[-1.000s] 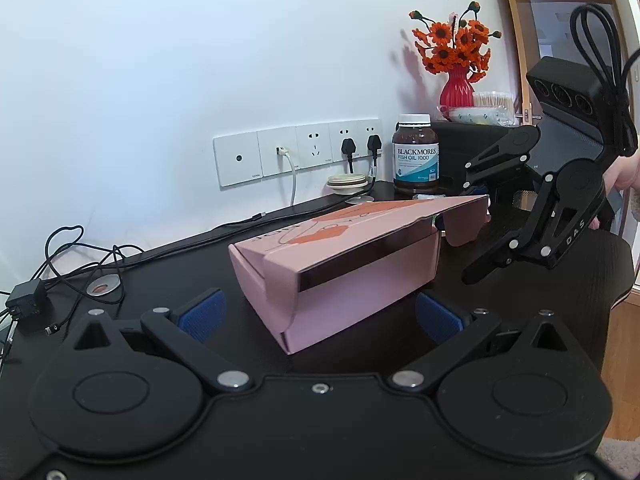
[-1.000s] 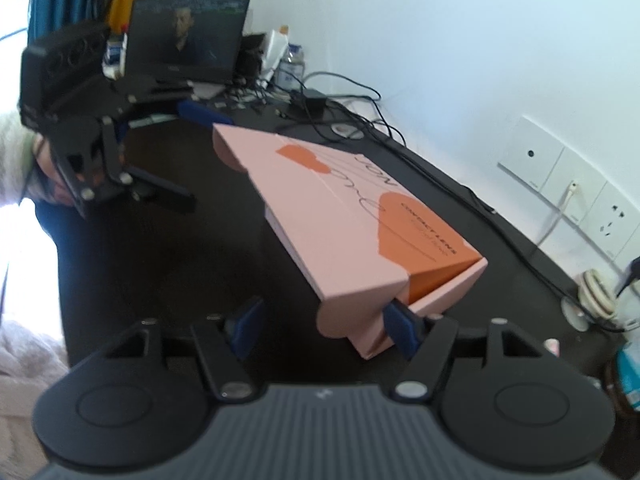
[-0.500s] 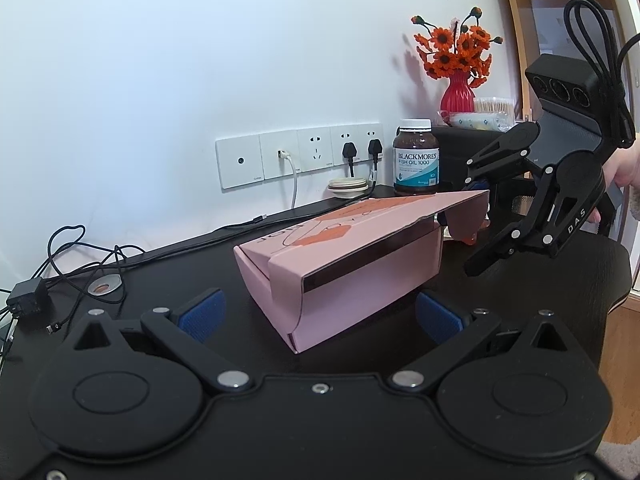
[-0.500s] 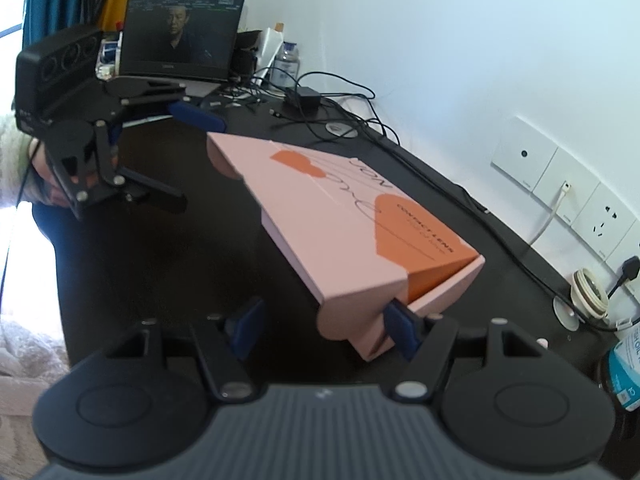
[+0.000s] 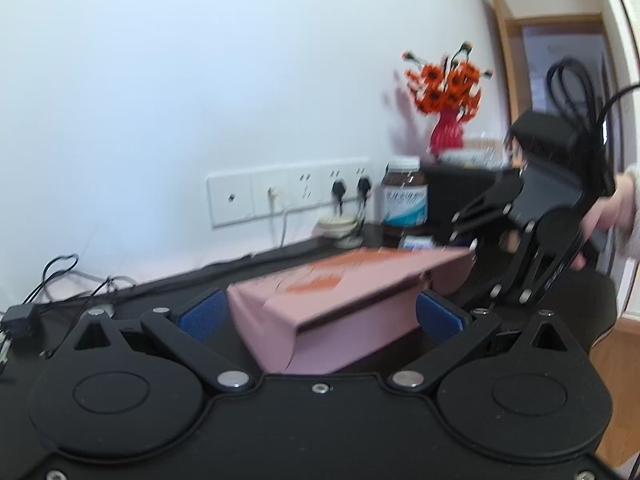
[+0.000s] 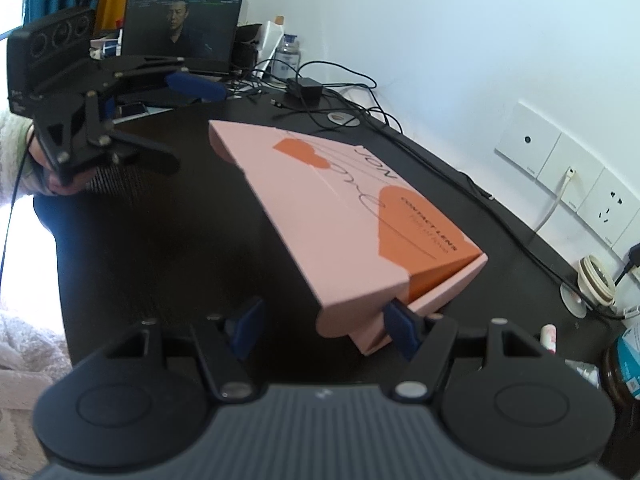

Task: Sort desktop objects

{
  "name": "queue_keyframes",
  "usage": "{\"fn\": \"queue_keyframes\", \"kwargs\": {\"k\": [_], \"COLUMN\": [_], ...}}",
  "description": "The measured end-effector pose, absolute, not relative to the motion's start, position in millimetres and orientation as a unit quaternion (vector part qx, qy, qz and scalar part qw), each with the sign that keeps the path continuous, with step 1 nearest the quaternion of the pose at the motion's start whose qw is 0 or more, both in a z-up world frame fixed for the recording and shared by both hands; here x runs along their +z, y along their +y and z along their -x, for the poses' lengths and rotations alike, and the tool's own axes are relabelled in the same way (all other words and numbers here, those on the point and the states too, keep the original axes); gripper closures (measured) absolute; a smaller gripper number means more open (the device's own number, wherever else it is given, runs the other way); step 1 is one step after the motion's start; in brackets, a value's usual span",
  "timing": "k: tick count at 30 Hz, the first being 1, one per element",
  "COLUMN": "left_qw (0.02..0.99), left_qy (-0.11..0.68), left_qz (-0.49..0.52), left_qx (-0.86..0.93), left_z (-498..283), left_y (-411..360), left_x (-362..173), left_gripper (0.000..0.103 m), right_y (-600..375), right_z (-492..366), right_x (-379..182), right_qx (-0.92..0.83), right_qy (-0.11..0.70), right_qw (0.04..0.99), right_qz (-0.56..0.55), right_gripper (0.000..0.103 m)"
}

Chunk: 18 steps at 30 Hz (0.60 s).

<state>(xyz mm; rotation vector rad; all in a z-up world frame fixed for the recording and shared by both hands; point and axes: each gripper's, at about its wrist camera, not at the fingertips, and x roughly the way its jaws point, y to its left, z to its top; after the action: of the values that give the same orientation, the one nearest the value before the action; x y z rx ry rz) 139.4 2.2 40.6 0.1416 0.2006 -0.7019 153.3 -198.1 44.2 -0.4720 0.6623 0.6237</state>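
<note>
On a black counter (image 6: 168, 248) beside a white wall, a pink box (image 6: 352, 216) printed with orange hearts and the words "CONTACT LENS" lies with its lid slightly raised. From the right wrist view, the right tool (image 6: 324, 326) is spread wide at the box's near corner, 1 blue pad (image 6: 402, 326) just beside the lid's front flap, the other pad clear of the box over bare counter. Only this view shows the laptop (image 6: 180, 28), the charger (image 6: 306, 90) and tangled cables at the far end, and open counter to the box's left, where the left tool (image 6: 168, 120) hangs with jaws wide apart. The blurred left wrist view alone shows a supplement bottle (image 5: 404, 196) and a red vase of orange flowers (image 5: 446, 96) by the wall sockets (image 5: 288, 196), with wooden floor beyond the counter's right edge. There the left tool (image 5: 320, 314) straddles the box's opposite end, pads on either side; contact cannot be judged. A hand (image 5: 612, 216) holds the right tool (image 5: 492, 248) at the far end.
</note>
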Motion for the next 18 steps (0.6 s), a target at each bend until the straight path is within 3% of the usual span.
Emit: {"fn": "queue_keyframes", "kwargs": {"k": [8, 18], "left_qw": [0.916, 0.906], "left_qy": [0.077, 0.116], "left_qz": [-0.090, -0.112], "left_qx": [-0.384, -0.391], "left_z": [-137.1, -155.2], "left_y": [-39.9, -69.9], "left_x": [48.4, 24.2], "left_gripper": [0.000, 0.000], "right_y": [-200.7, -207.3], "right_z": [-147.4, -140.1], "right_x": [43.0, 39.2], "right_qx": [0.297, 0.309], "right_qy": [0.308, 0.289], "right_qw": [0.875, 0.879], "right_qz": [0.226, 0.222], "right_gripper": [0.037, 0.037]}}
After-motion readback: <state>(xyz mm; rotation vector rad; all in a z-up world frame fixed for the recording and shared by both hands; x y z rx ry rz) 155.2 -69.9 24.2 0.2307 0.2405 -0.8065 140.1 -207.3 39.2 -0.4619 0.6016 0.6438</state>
